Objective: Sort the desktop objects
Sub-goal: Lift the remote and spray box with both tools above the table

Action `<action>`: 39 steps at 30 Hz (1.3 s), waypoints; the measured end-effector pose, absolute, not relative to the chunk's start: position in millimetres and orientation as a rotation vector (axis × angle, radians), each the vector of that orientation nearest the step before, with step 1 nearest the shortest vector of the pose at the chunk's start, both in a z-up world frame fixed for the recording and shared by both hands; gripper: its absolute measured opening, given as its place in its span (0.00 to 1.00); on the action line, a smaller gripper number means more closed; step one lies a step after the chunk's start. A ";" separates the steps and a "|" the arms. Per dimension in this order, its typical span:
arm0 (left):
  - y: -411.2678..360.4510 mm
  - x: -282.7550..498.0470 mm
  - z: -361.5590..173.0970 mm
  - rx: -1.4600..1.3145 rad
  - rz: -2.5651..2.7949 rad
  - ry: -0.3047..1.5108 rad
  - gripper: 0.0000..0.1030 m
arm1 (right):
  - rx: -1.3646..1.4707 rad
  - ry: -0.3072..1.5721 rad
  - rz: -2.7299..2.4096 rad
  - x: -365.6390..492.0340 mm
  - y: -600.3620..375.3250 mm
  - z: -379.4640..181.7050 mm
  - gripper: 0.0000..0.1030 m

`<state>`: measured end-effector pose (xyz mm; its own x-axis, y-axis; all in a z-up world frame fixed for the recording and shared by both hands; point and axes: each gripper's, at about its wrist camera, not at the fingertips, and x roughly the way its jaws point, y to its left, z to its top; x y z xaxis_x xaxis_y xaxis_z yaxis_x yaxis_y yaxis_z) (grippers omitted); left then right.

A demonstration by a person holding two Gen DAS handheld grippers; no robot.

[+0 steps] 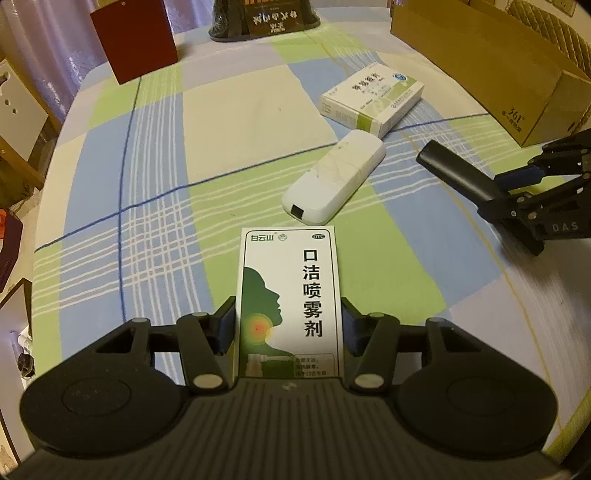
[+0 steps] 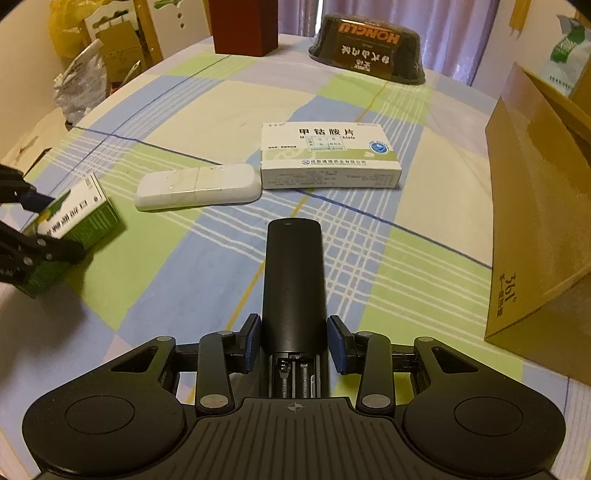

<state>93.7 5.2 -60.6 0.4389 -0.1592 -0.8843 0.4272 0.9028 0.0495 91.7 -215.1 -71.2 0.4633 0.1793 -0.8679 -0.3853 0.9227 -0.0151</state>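
Observation:
My left gripper (image 1: pixel 288 325) is shut on a green-and-white spray medicine box (image 1: pixel 290 295), held just above the checked tablecloth; the right wrist view shows that box (image 2: pixel 79 218) at the far left. My right gripper (image 2: pixel 293 343) is shut on a black remote (image 2: pixel 293 277) whose battery bay lies open at the near end; from the left wrist view this remote (image 1: pixel 454 171) pokes in from the right. A white remote (image 1: pixel 334 179) (image 2: pixel 197 186) lies on the cloth between the grippers. Just beyond it rests a white medicine box (image 1: pixel 373 98) (image 2: pixel 330 157).
An open cardboard box (image 1: pixel 495 62) (image 2: pixel 539 206) stands along the right side of the table. A dark red box (image 1: pixel 135 38) (image 2: pixel 245 26) and a black packaged bowl (image 1: pixel 264 16) (image 2: pixel 367 46) sit at the far edge. Clutter and furniture lie beyond the left edge.

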 end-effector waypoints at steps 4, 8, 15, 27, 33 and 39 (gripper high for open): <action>7.8 94.3 -49.5 0.272 -0.364 1.030 0.49 | -0.224 1.013 0.352 90.3 -214.7 -64.5 0.36; 6.4 96.1 -38.1 0.263 -0.369 0.999 0.49 | -0.228 0.990 0.351 90.4 -214.8 -54.9 0.36; -6.7 100.1 -28.2 0.264 -0.410 0.968 0.49 | -0.232 0.961 0.332 89.5 -219.5 -40.5 0.36; -37.7 114.1 -13.9 0.285 -0.484 0.917 0.49 | -0.232 0.907 0.289 90.4 -236.6 -13.7 0.36; -55.5 123.0 -4.6 0.300 -0.518 0.886 0.49 | -0.234 0.875 0.269 93.1 -247.1 0.5 0.36; -72.7 130.0 4.1 0.315 -0.546 0.857 0.49 | -0.229 0.842 0.250 96.3 -259.2 13.5 0.36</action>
